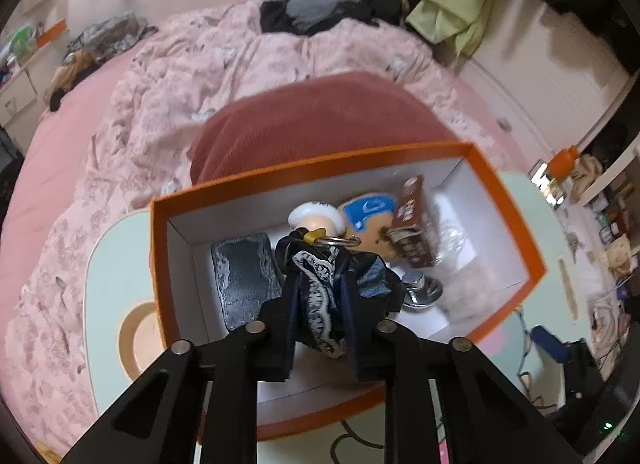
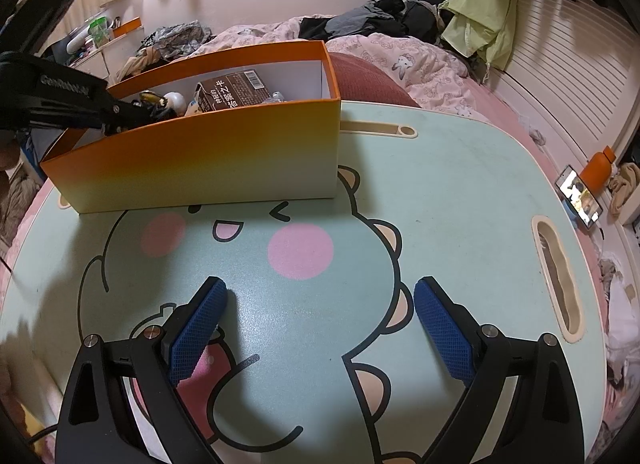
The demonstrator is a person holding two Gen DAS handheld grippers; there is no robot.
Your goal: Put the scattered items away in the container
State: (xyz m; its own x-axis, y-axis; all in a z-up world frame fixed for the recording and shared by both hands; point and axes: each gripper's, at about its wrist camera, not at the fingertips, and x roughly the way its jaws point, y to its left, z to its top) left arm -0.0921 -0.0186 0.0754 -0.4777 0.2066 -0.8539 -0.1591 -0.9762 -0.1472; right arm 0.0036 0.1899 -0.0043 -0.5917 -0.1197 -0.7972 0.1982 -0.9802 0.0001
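Here, from the tongs outward:

Left gripper (image 1: pixel 320 264): its jaws are clamped together on a dark scarf (image 1: pixel 320 296), a bunched blue-black cloth with a pale patterned edge.
Scarf hardware: a yellow tab and a metal ring (image 1: pixel 340 240) sit at the top of the bundle, just past the fingertips.
Scarf position: it hangs between the jaws above the inside of the orange box (image 1: pixel 508 204), over the white floor of the box; whether it touches the floor cannot be told.
Left of the scarf, in the box: a dark grey speckled block (image 1: pixel 244 276) lies flat near the box's left wall.
Beyond the scarf, in the box: a white-capped round toy (image 1: pixel 316 216) and a tan piece with a blue patch (image 1: pixel 368 212) lie side by side.
Right of the scarf, in the box: a brown carton (image 1: pixel 412 220) stands tilted, and a shiny metal cap (image 1: pixel 420 284) lies nearer the front, beside crinkled clear wrap.

Right gripper (image 2: pixel 320 304): its jaws stand wide apart with nothing between them; the blue pads (image 2: pixel 200 324) hover over the cartoon lap table (image 2: pixel 460 184).
Right gripper relative to the box: well apart from it, on the near side of the table; the box stands at the table's far left part.
Seen from the right: the left gripper reaches into the box from the left, next to the carton.
Around: the table rests on a pink bed (image 2: pixel 420 64) strewn with clothes.
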